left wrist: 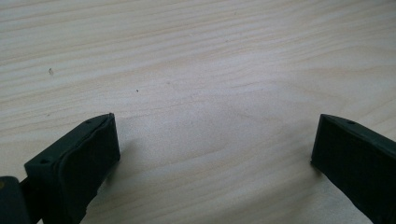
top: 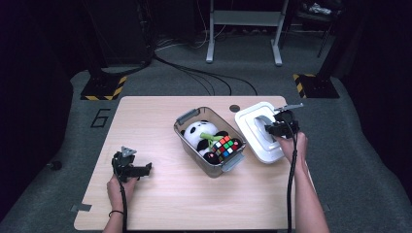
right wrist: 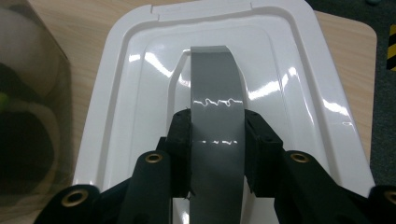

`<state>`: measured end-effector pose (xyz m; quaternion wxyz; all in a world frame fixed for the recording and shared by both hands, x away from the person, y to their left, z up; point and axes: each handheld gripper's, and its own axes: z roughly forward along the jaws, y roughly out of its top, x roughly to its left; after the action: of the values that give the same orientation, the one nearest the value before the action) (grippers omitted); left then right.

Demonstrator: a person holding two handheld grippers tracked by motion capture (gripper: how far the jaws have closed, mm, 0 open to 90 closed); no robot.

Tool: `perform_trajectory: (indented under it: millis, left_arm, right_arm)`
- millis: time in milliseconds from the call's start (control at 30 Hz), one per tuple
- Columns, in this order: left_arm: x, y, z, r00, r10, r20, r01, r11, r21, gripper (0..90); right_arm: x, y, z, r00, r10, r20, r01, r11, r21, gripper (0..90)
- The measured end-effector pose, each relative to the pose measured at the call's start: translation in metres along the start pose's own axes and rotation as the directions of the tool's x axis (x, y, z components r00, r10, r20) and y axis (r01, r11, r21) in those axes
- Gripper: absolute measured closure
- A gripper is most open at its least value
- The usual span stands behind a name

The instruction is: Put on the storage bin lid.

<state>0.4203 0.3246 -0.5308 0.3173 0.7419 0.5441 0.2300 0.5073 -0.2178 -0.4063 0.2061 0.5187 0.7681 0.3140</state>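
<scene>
Right gripper (right wrist: 217,154) pinched on grey handle (right wrist: 215,112) of white lid (top: 259,130) — grip at centre, probably to lift lid level onto bin (top: 192,141) beside it. Left gripper (left wrist: 210,154) spread wide, parked on bare table (left wrist: 196,56), nothing between. Toy panda (top: 197,132) and puzzle cube (top: 225,147) inside bin — panda partly buried. Lid underside hidden.

Right gripper (top: 278,127) on white lid (top: 257,131) beside toy-filled bin (top: 187,118)
</scene>
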Motion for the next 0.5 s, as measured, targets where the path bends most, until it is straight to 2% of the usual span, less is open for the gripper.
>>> perform_trajectory:
  millis: [200,267,333,500]
  left_arm:
    - [0.0,0.0,0.0,1.0,0.001,0.0,-0.001,1.0,0.001,0.5]
    - [0.0,0.0,0.0,1.0,0.001,0.0,-0.001,1.0,0.001,0.5]
    - [0.0,0.0,0.0,1.0,0.001,0.0,-0.001,1.0,0.001,0.5]
    - [0.0,0.0,0.0,1.0,0.0,0.0,0.0,1.0,0.0,0.5]
  right_arm:
    - [0.002,0.012,-0.015,0.9996,-0.026,0.005,0.026,1.0,-0.017,66.5]
    - [0.004,0.015,-0.019,0.9998,-0.02,0.007,0.021,1.0,-0.02,66.5]
    - [0.005,0.019,-0.025,0.9993,-0.037,0.003,0.037,0.999,-0.03,66.5]
    - [0.01,0.029,-0.036,0.9992,-0.04,-0.007,0.04,0.998,-0.042,66.5]
